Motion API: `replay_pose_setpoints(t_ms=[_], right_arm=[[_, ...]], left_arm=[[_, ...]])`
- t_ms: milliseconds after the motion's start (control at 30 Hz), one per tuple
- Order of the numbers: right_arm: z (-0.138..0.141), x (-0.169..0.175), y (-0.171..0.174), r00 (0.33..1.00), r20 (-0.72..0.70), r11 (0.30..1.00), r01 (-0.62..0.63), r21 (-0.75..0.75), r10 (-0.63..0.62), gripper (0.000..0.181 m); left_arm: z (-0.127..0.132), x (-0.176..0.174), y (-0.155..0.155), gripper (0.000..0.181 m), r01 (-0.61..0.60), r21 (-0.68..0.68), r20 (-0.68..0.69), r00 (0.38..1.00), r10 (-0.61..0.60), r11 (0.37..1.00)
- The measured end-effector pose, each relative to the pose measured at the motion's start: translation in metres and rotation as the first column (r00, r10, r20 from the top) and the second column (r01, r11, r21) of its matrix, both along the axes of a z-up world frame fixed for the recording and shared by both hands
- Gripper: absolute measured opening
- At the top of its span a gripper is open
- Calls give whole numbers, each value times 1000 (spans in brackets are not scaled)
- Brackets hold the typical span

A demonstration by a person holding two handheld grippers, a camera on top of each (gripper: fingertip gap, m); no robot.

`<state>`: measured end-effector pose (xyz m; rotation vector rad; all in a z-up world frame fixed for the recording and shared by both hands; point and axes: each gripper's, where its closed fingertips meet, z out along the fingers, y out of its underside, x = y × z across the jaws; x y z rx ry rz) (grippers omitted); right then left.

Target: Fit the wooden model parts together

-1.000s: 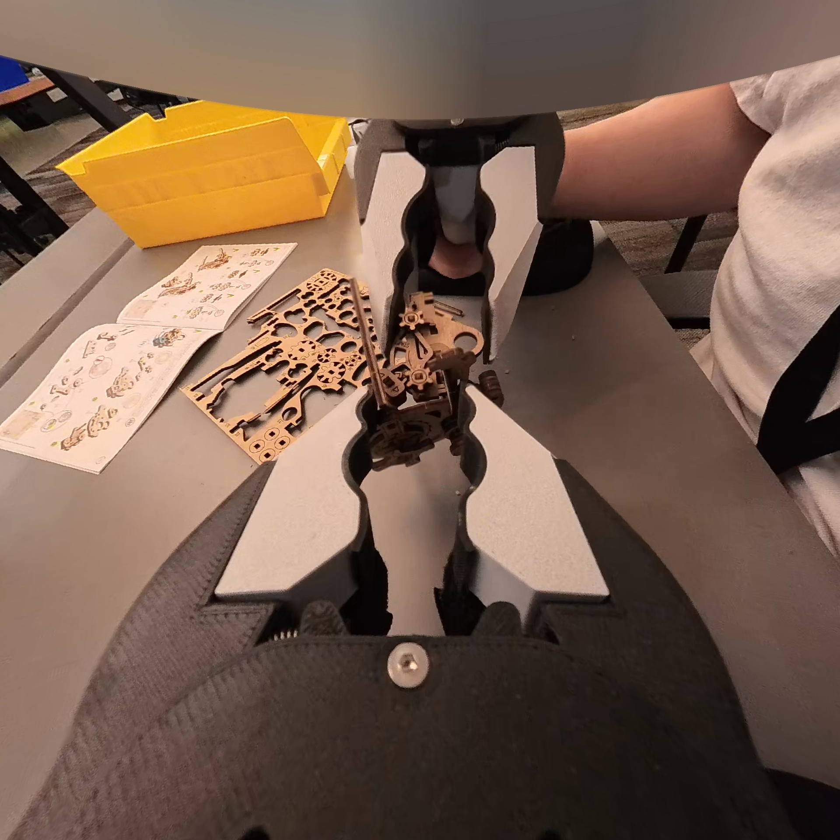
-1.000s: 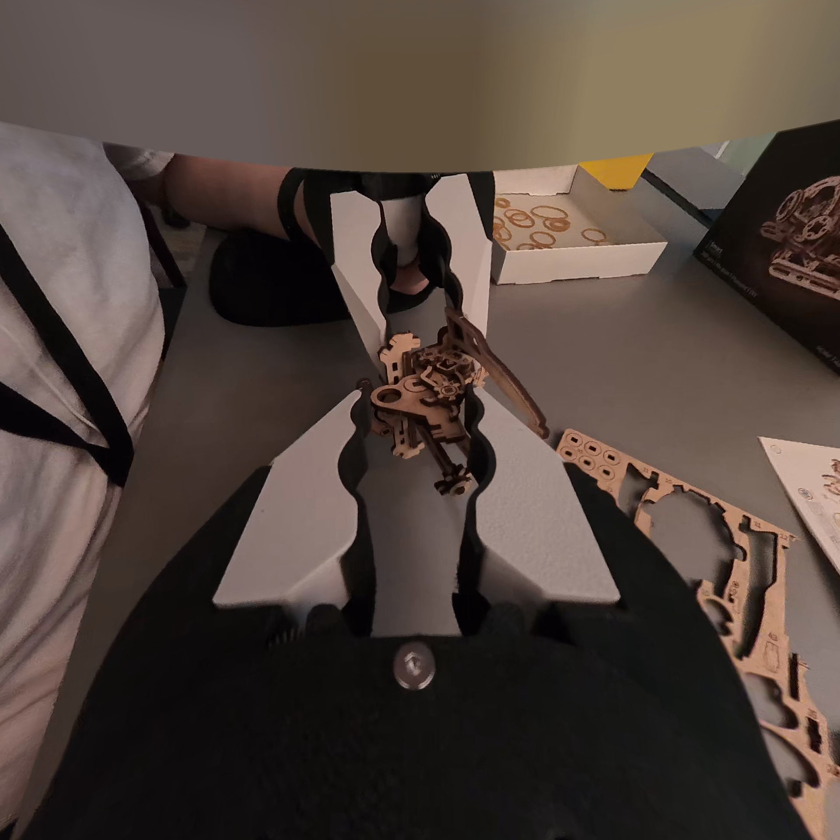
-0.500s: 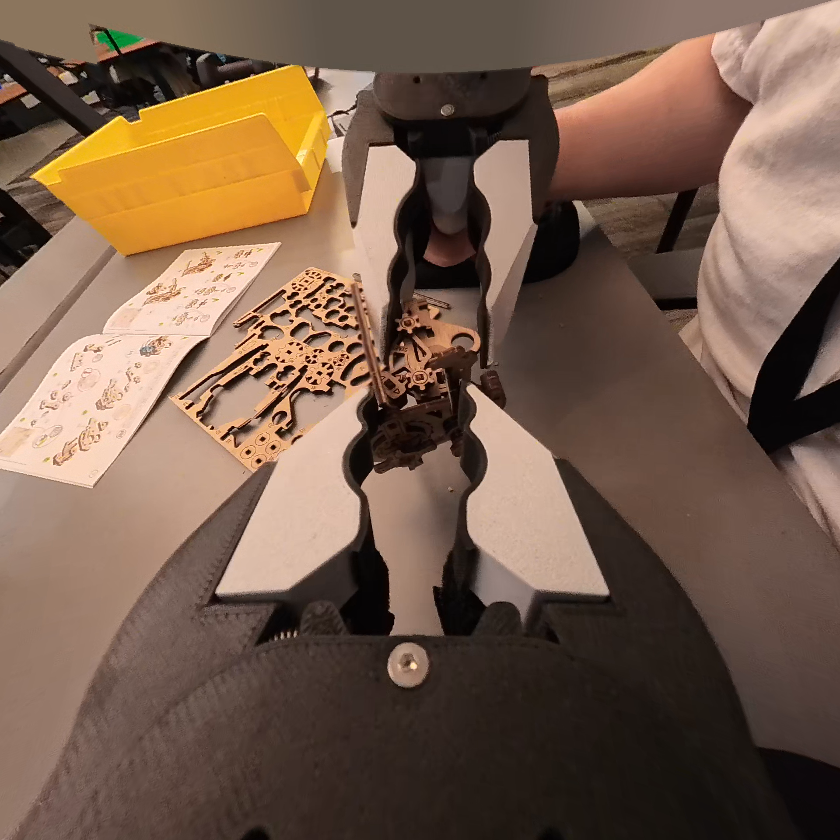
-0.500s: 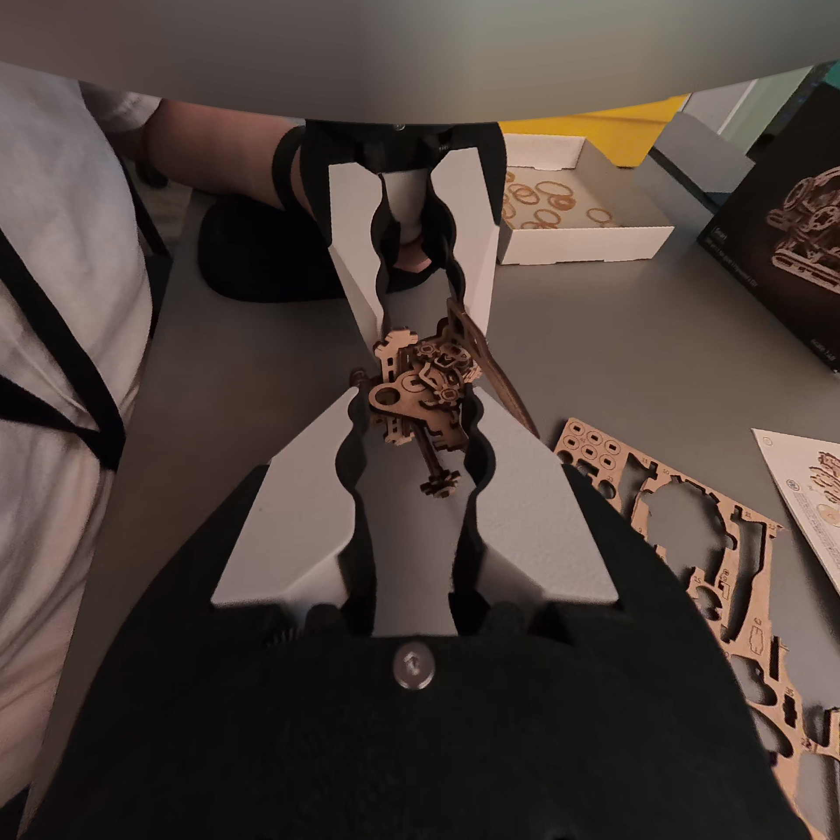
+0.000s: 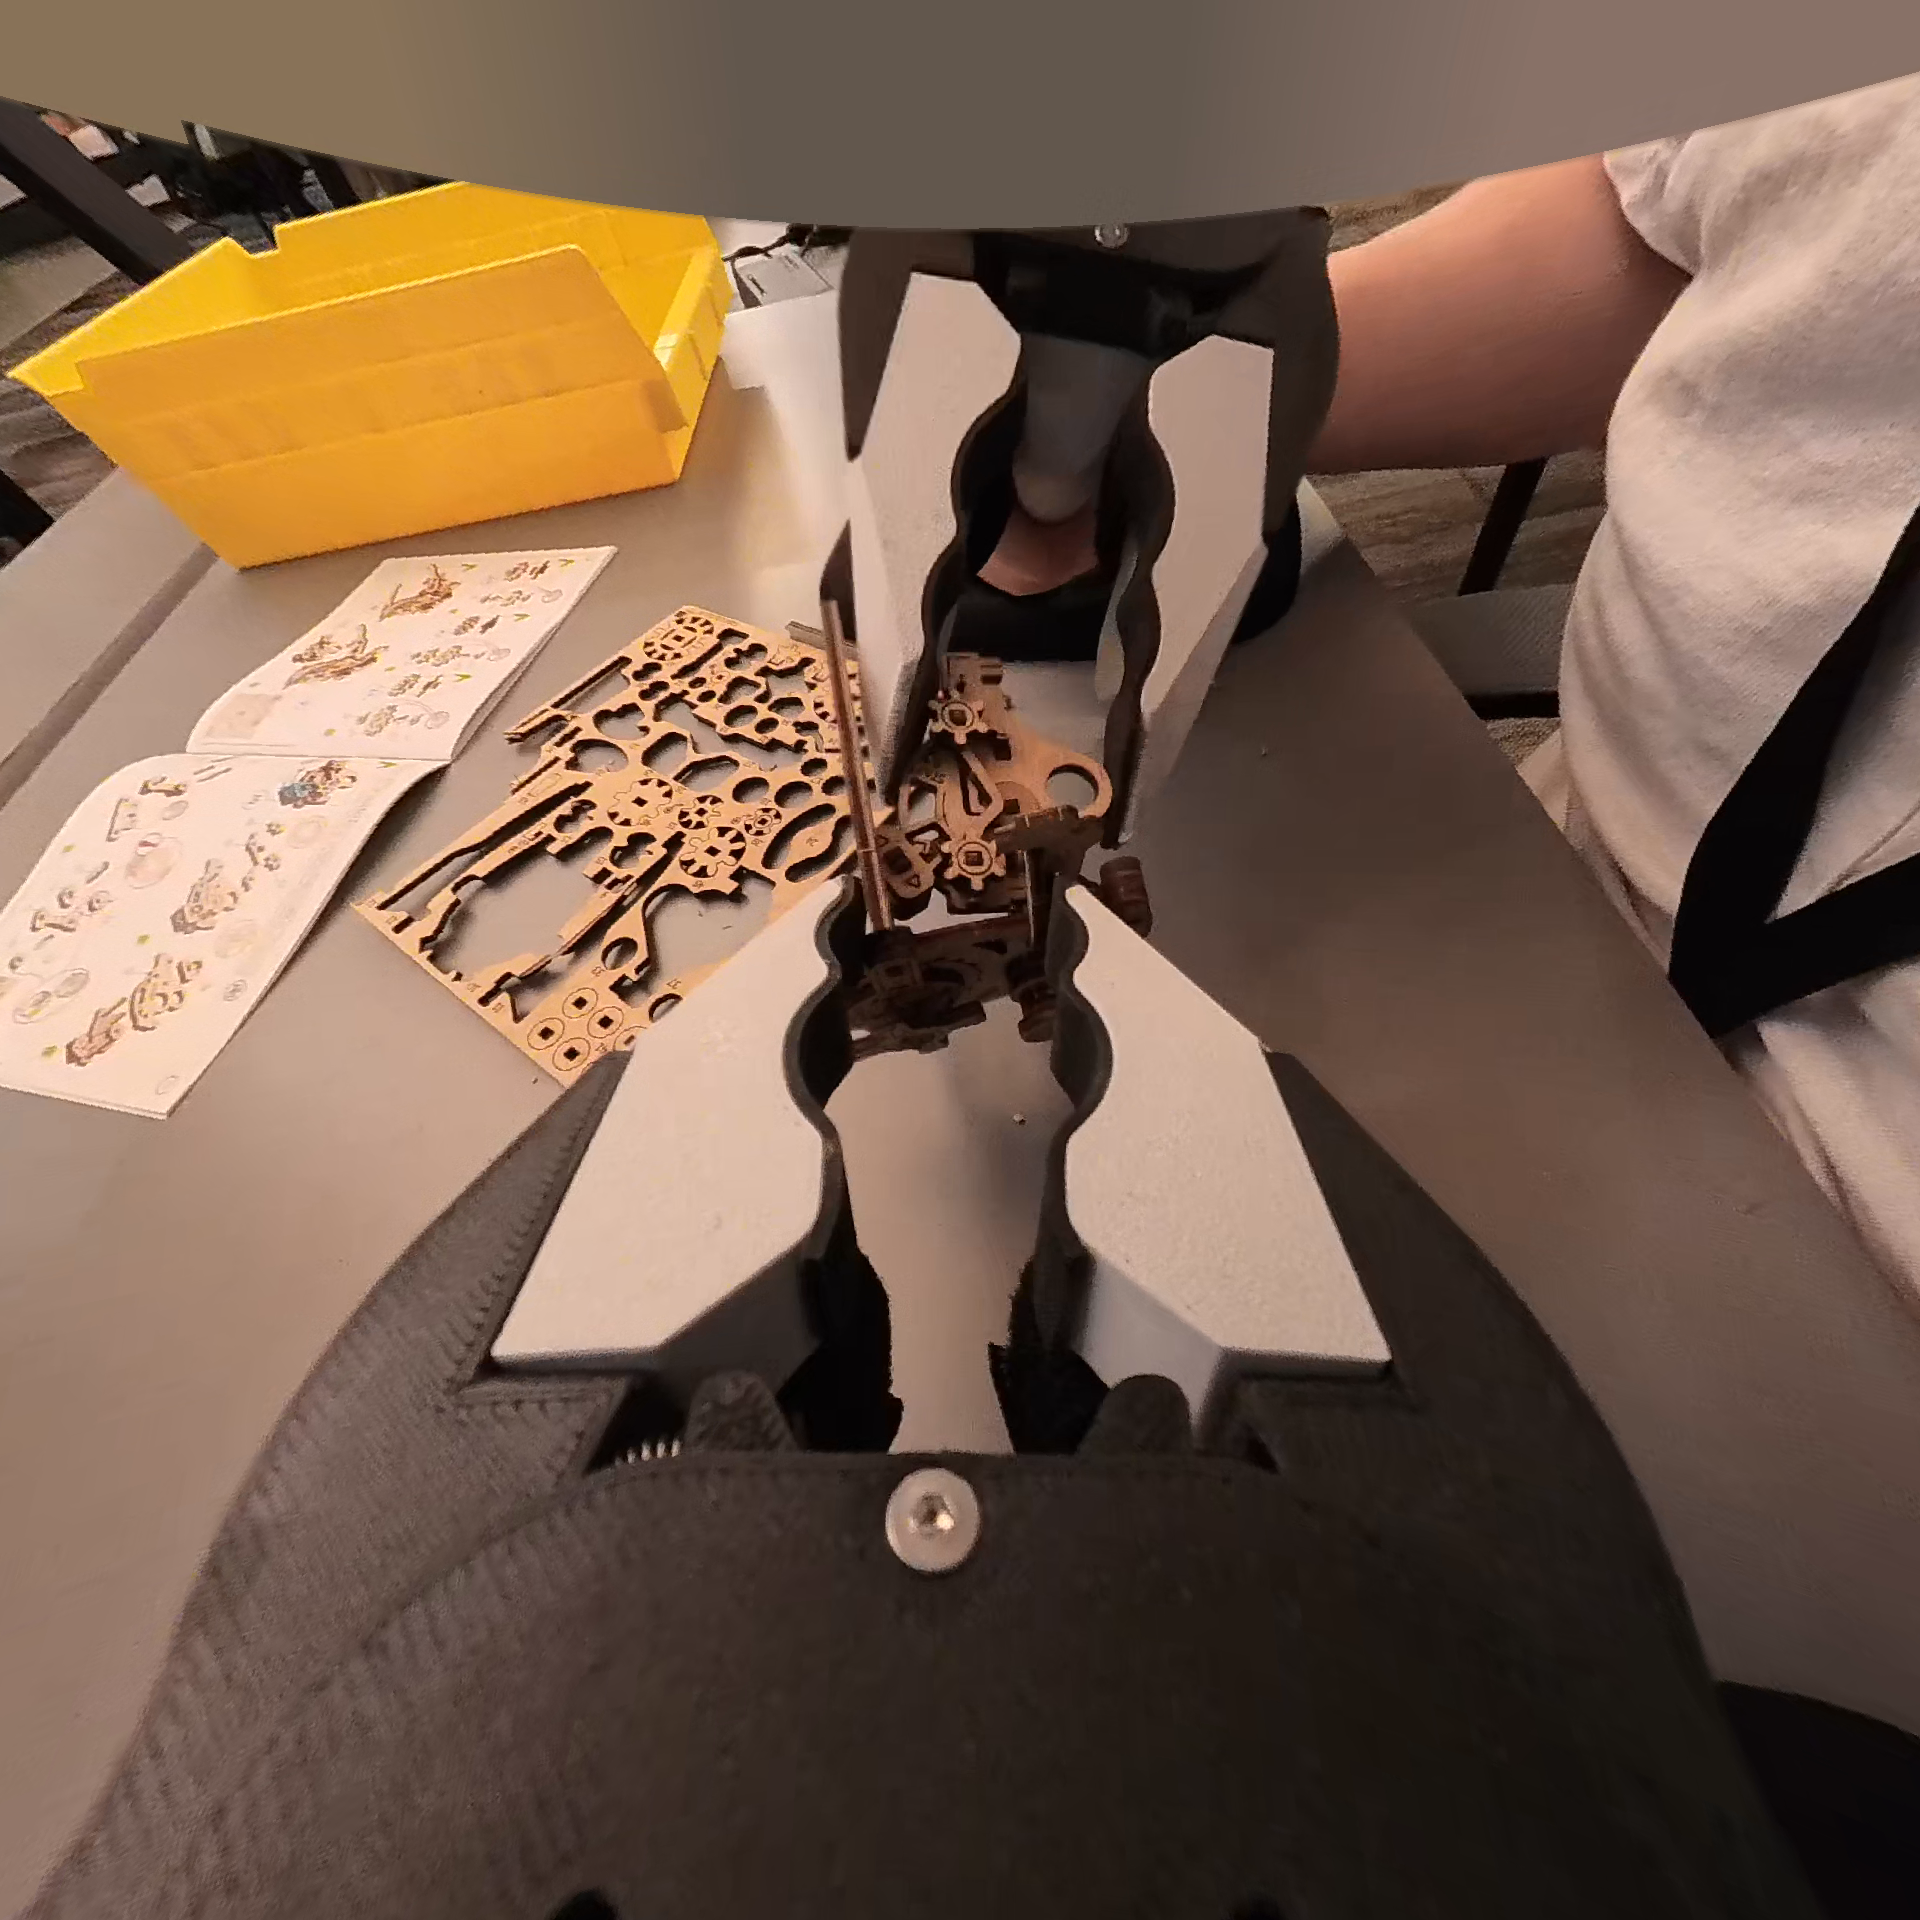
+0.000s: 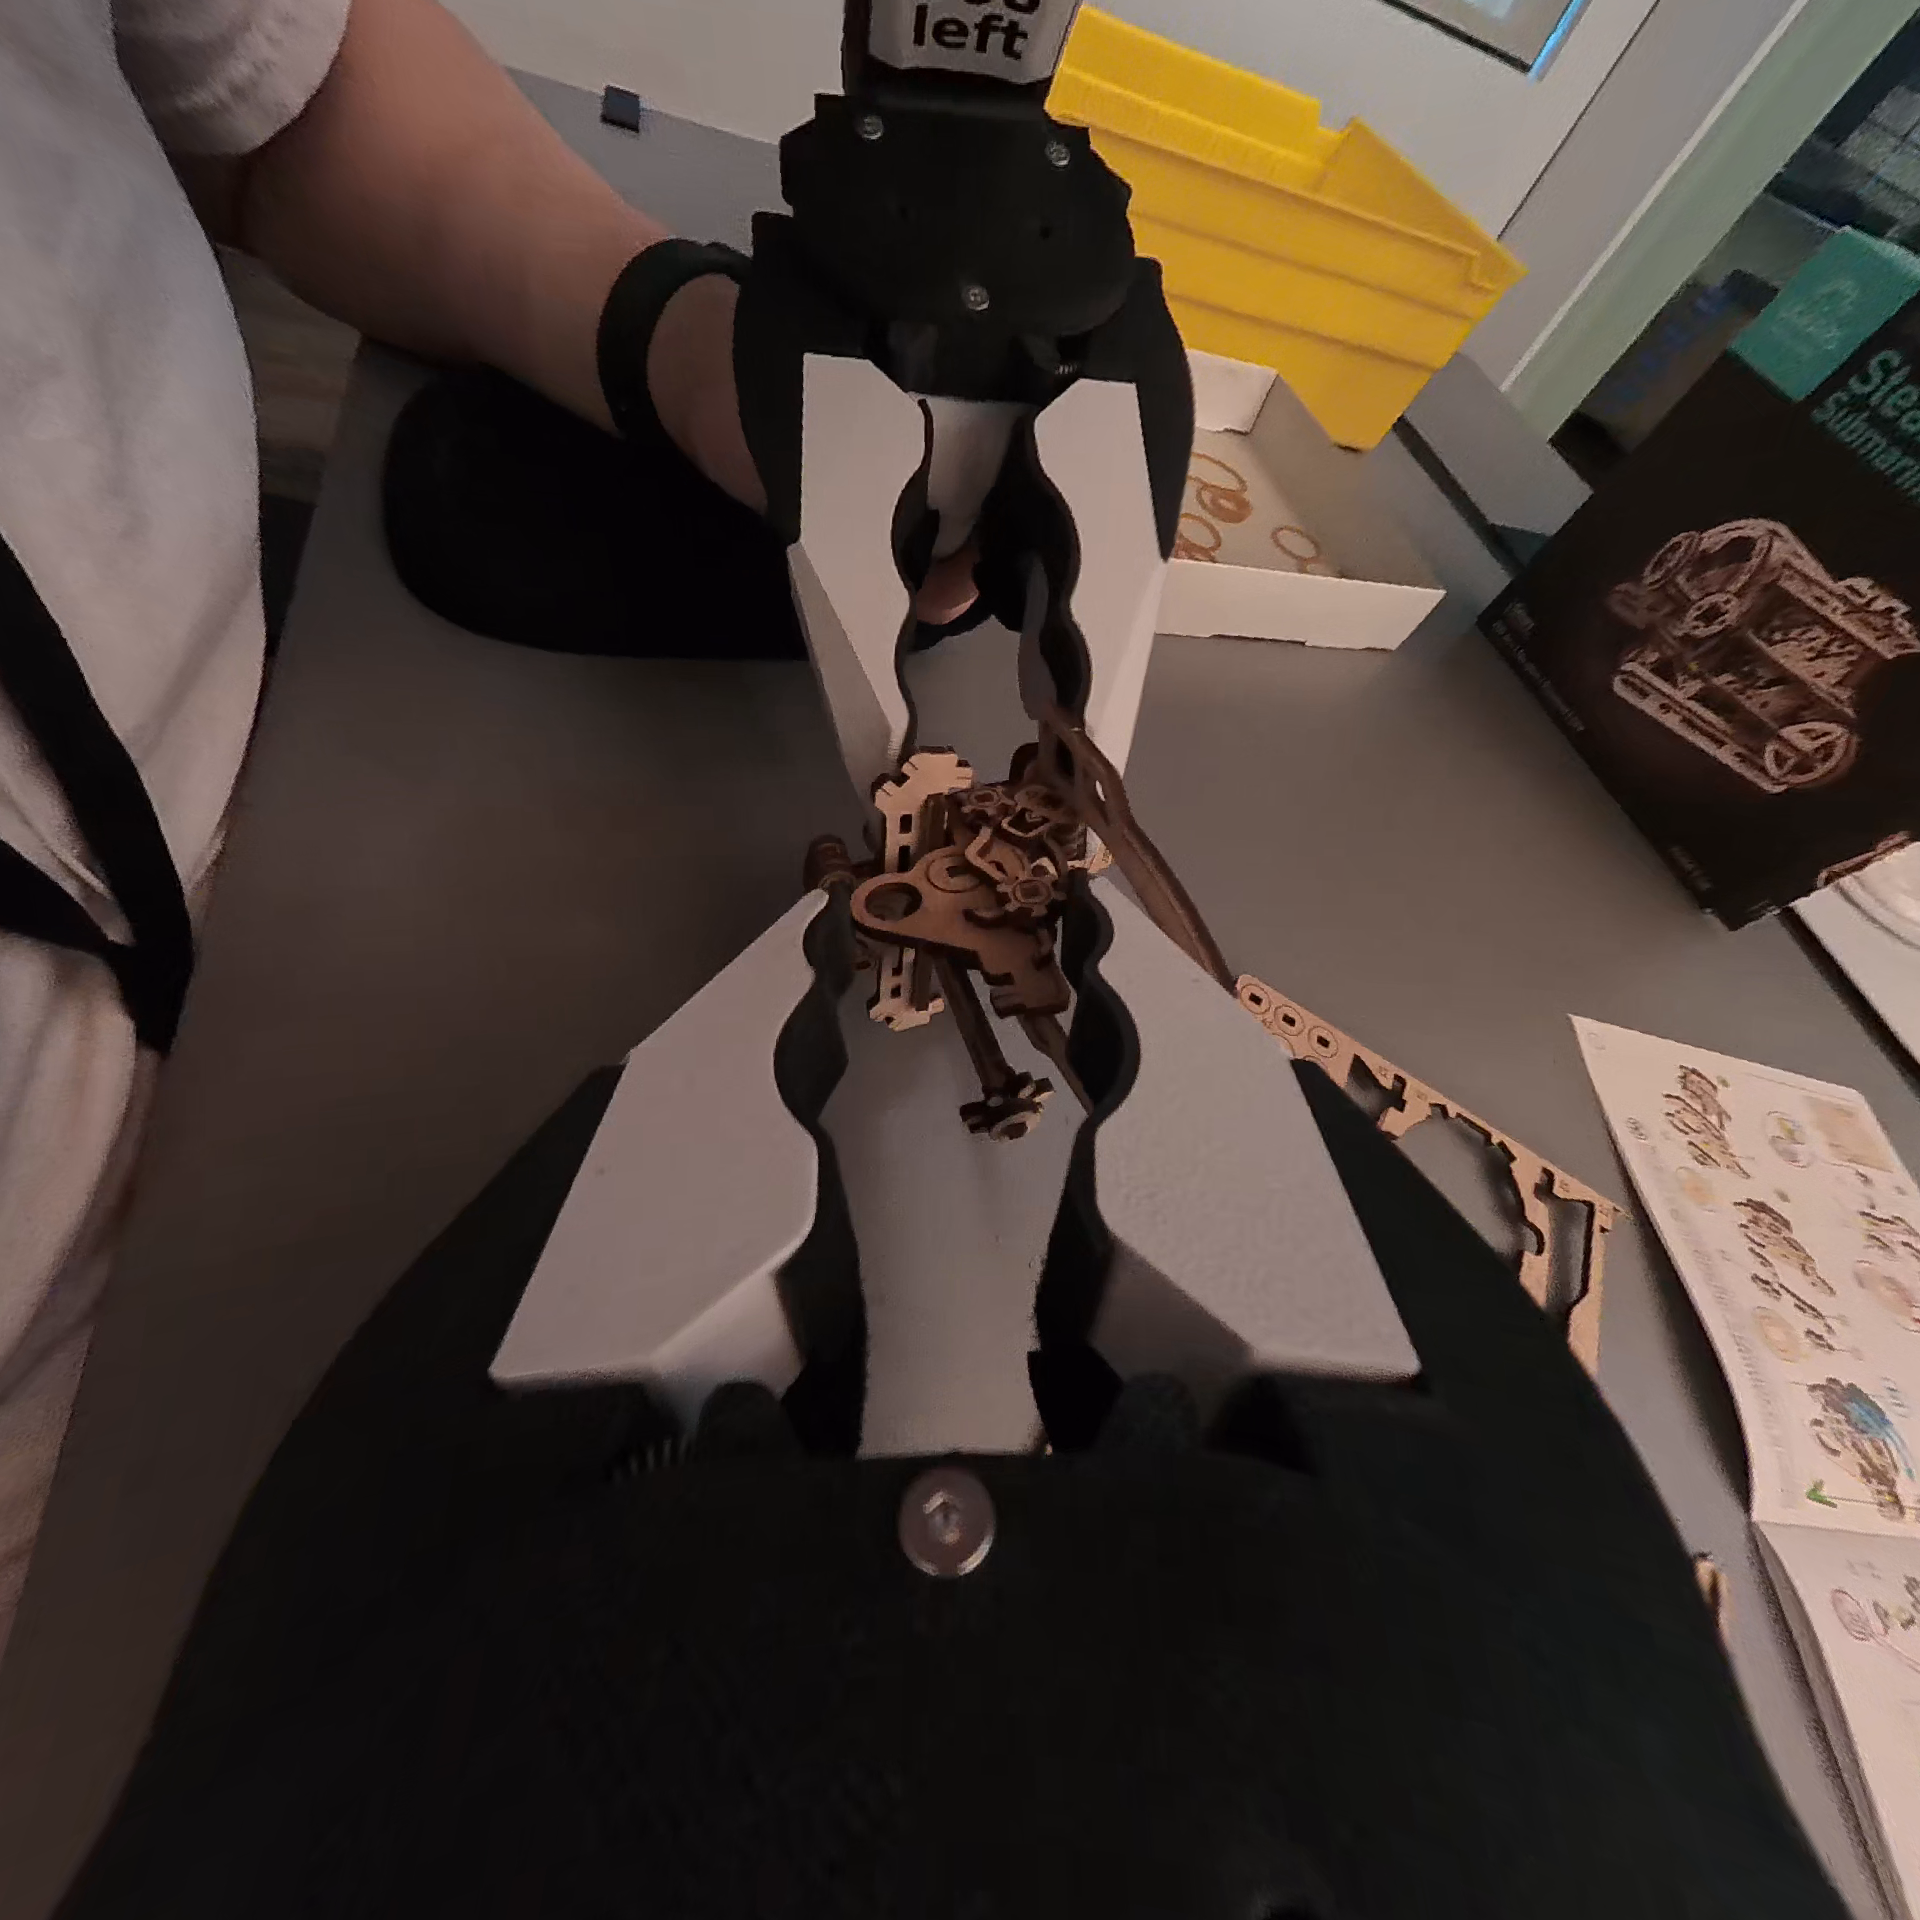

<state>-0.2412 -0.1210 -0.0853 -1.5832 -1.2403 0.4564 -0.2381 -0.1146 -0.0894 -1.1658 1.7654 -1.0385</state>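
Both tongs meet over the grey surface [image 5: 1403, 1039], the left tongs [image 5: 951, 914] narrowed onto the near end of the wooden model [image 5: 966, 831], the right tongs [image 6: 961, 935] clamped on its far end. Held aloft between two grips, the thin plywood could snap if either hand twists or squeezes harder. Its long strut [image 6: 1153, 883] juts out sideways and might catch the cut-out sheet [image 5: 644, 831] below. A small gear [image 6: 1003, 1107] on its thin shaft looks easiest to knock loose.

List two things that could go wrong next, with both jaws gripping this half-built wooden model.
1. Both grippers, left and right, clamp the thin wooden model from opposite ends; twisting could snap it.
2. A long thin strip sticks out unsupported and may catch the punched sheet on the table.
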Motion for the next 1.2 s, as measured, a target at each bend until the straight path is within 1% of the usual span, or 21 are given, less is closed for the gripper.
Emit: replay_pose_setpoints(t_ms=[67,200,300,333,533,600,633,833,1000,1200], right_arm=[[-4,0,-2,1000,-14,999,-7,-31,7,40],[-10,1,-6,998,13,993,-59,-106,61,40],[-12,2,-6,997,14,987,-79,-143,81,40],[-11,2,-5,997,3,988,-74,-134,75,40],[3,1,-1,985,-172,989,-54,-139,30,40],[13,-1,-2,968,-250,991,-69,-116,38,41],[14,-2,-1,964,-265,989,-74,-126,39,41],[10,-4,-1,968,-244,984,-91,-151,52,41],[0,-2,-3,978,-200,978,-98,-183,61,41],[-6,-3,-8,983,-165,976,-115,-187,84,41]], left_arm=[[-2,0,-2,32,15,8,-9,1000,-15,1000],[-7,0,-7,33,39,12,-35,999,-38,999],[-8,0,-7,33,36,5,-47,998,-36,999],[-8,0,-6,33,33,4,-43,999,-32,999],[3,0,-3,33,15,-37,17,1000,-14,999],[10,0,-4,33,27,-85,47,999,-23,996],[11,-1,-3,33,29,-105,48,999,-24,994],[8,-1,-3,33,32,-112,34,999,-29,993],[1,0,-4,33,32,-68,-4,999,-32,997],[-4,-2,-9,33,71,-102,-39,996,-76,992]])
